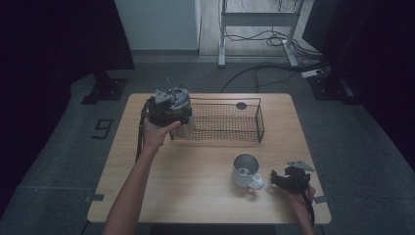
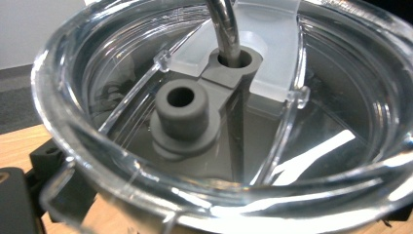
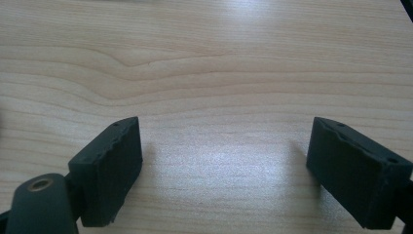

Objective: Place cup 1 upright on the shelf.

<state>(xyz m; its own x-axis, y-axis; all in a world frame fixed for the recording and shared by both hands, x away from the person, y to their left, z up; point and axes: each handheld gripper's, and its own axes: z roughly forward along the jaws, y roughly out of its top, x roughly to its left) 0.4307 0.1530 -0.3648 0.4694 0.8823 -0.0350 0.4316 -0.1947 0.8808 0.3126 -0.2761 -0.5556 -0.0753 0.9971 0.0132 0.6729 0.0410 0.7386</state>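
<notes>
1. High view: a clear cup point(image 1: 185, 128) is held by the left gripper point(image 1: 170, 108) at the left end of a wire mesh basket point(image 1: 226, 122) on the pale wood surface point(image 1: 195, 176). A metal mug point(image 1: 246, 171) stands near the right gripper point(image 1: 286, 179), which rests low by the front edge.

2. Left gripper view: a ribbed transparent lid point(image 2: 234, 112) with grey plugs and a metal straw point(image 2: 223, 29) is seen; the jaws seem clenched on the cup, though largely hidden.

3. Right gripper view: matte black jaws are spread wide over grained wood.

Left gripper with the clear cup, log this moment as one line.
left gripper: holds clear cup at wire basket left end | right gripper: open, empty, on table | metal mug: upright, untouched
</notes>
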